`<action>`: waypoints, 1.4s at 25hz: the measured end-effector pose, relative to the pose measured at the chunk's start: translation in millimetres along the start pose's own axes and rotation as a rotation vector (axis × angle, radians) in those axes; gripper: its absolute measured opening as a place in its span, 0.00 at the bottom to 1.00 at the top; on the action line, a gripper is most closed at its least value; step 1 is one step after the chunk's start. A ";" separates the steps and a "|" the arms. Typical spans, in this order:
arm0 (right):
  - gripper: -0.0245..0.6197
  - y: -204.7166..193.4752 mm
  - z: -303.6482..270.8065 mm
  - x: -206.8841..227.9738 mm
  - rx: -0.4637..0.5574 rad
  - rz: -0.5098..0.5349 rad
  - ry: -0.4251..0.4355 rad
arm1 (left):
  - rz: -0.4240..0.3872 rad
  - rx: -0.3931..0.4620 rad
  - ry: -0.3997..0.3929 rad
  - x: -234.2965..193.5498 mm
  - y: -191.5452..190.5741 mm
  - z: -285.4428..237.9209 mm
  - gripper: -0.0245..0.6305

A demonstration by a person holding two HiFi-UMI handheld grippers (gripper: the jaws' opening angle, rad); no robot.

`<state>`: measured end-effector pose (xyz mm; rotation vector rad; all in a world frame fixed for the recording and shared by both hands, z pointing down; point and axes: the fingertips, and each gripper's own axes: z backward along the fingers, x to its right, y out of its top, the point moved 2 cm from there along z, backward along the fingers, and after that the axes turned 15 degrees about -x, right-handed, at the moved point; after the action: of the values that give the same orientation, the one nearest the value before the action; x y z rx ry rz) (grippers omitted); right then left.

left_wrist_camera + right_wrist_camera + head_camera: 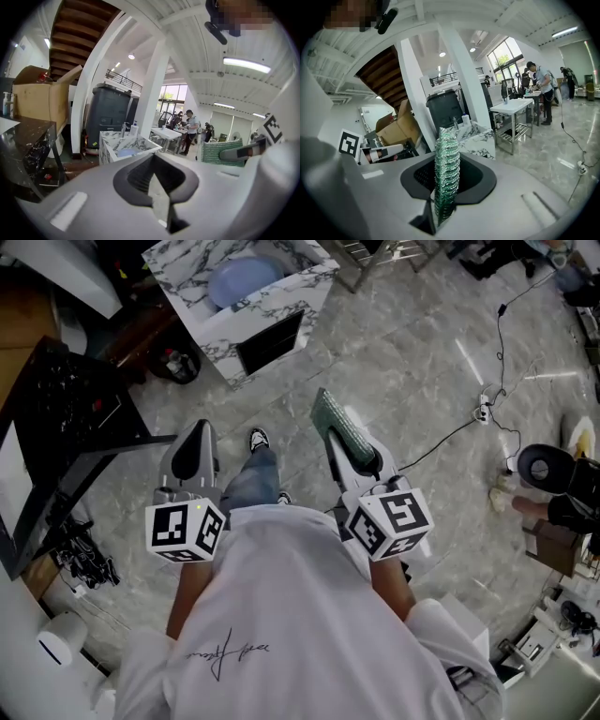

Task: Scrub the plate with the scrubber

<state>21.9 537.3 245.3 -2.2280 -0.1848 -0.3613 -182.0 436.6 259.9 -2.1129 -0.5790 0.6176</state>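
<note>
A pale blue plate lies in the marble sink stand ahead of me on the floor, well beyond both grippers. My right gripper is held at waist height, shut on a green scrubber that sticks out past its jaws. The right gripper view shows the scrubber standing on edge in the right gripper. My left gripper is beside it, shut with nothing in it. In the left gripper view the left gripper points toward the sink stand and the plate.
A black table stands to the left. Cables and a power strip lie on the marble floor to the right. A cardboard box, a dark bin and a white column rise behind the sink. People stand at a distant white table.
</note>
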 end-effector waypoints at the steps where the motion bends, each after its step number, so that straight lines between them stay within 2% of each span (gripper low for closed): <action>1: 0.12 9.9 -8.2 2.5 -0.002 -0.001 -0.001 | -0.001 0.000 -0.002 -5.4 8.4 -8.8 0.12; 11: 0.11 101.1 -100.7 16.5 -0.027 0.018 0.001 | 0.006 0.010 -0.014 -63.1 80.0 -82.7 0.12; 16: 0.11 133.9 -141.4 20.7 -0.051 0.028 0.009 | 0.012 0.019 -0.010 -89.8 105.7 -108.6 0.12; 28: 0.12 188.1 -196.2 61.8 -0.051 0.032 0.013 | 0.034 -0.014 0.011 -112.2 133.3 -175.6 0.12; 31: 0.12 208.0 -218.2 80.9 -0.062 0.040 0.036 | 0.029 -0.018 0.032 -114.2 150.0 -200.2 0.12; 35: 0.12 244.3 -251.4 101.4 -0.060 0.081 0.112 | 0.045 -0.006 0.068 -119.3 178.7 -232.5 0.12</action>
<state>131.2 189.2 248.5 -2.2595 -0.0243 -0.4518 -99.9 130.9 262.2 -2.1491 -0.4970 0.5677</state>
